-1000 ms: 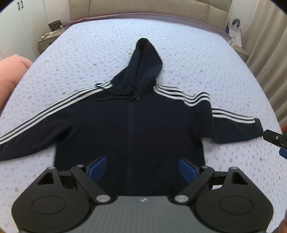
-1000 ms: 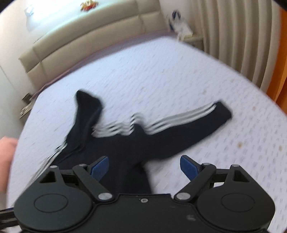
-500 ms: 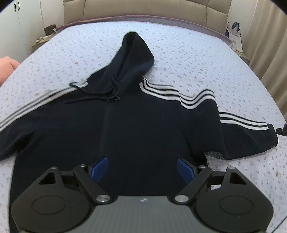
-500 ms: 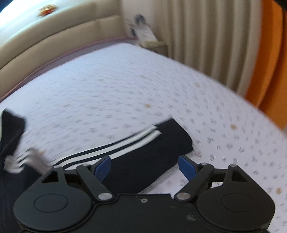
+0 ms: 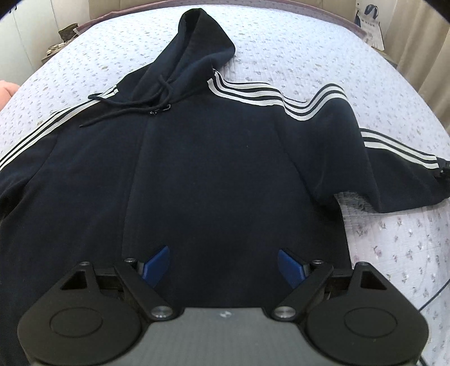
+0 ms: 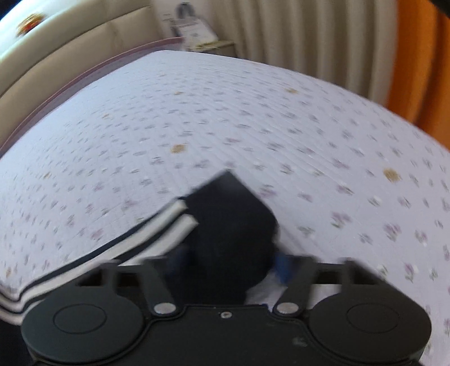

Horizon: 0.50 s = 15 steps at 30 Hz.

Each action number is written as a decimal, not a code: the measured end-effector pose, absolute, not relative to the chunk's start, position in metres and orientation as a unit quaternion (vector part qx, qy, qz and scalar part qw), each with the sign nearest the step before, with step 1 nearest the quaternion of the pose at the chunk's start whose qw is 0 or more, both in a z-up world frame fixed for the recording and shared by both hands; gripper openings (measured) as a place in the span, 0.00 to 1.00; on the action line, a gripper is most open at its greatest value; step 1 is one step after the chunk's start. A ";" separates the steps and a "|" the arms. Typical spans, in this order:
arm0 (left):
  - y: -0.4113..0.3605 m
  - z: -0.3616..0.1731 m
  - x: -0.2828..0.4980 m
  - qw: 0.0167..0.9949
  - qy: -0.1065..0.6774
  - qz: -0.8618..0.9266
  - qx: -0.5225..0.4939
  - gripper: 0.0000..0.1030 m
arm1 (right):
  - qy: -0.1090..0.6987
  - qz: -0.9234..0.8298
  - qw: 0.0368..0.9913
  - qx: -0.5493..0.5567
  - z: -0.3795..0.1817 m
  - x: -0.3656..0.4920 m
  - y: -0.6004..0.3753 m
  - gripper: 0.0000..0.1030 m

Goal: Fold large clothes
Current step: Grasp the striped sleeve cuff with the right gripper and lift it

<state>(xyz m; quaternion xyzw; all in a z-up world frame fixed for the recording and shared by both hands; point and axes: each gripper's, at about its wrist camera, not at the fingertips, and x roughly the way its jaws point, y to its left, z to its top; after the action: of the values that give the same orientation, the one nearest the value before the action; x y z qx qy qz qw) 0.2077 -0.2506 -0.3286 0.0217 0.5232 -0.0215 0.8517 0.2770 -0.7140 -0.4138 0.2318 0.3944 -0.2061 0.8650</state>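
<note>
- Dark hoodie lies flat, face up on the flowered bedspread, hood toward the far headboard; bare bedspread around the right sleeve's cuff.
- Left claw hangs wide open over the hoodie's near hem, nothing in it.
- Right claw has just been closing, its blue pads now pinching the cuff.
- Soft fleece, 3 white stripes per sleeve; picture's blurry.

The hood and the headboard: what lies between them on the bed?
Only bare flowered bedspread. In the left wrist view nothing else lies between the hood and the headboard.
</note>
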 end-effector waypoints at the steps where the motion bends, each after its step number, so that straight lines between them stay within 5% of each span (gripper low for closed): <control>1: -0.251 -0.329 0.209 0.853 0.521 -0.021 0.023 0.83 | 0.395 -0.192 0.869 0.227 -0.411 0.279 -0.710 0.22; 10: -0.271 -0.332 0.240 0.885 0.464 -0.020 0.035 0.83 | 0.292 -0.291 0.901 0.136 -0.328 0.230 -0.718 0.18; 15: -0.285 -0.358 0.287 0.908 0.416 -0.043 0.021 0.83 | 0.346 -0.310 0.874 0.143 -0.362 0.236 -0.730 0.19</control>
<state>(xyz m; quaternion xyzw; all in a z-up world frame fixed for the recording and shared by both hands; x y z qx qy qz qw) 0.2867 -0.2851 -0.3578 0.0205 0.4163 -0.0435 0.9079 0.2355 -0.7296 -0.3615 0.1425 0.3463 -0.3097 0.8740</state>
